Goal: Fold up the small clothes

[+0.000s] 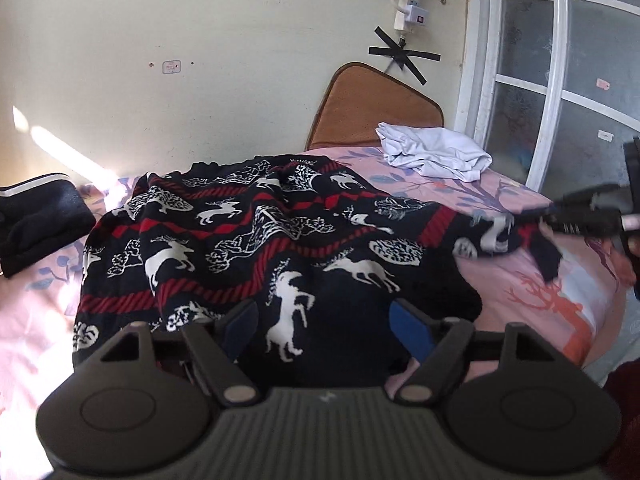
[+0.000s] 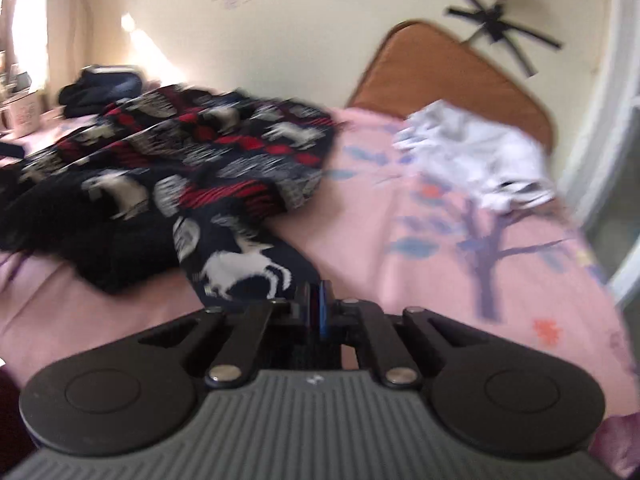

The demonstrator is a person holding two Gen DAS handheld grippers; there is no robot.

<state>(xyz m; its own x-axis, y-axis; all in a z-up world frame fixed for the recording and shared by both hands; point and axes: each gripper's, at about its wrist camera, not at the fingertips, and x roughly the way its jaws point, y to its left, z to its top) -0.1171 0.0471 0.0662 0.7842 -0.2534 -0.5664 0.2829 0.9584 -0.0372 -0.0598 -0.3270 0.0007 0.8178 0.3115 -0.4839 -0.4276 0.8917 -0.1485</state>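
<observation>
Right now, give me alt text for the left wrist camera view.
The open left gripper hovers over a crumpled dark sweater with white deer and red bands on a pink bedsheet. At right, the right gripper pinches its sleeve. White clothing lies behind.

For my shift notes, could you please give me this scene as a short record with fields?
surface: bed with pink printed sheet
main garment: dark reindeer sweater, crumpled, unfolded
left gripper: open, over the sweater's near edge
right gripper: shut on the sweater's sleeve
other clothes: white garment by the brown cushion; black garment at the left
fold status: not yet done
</observation>
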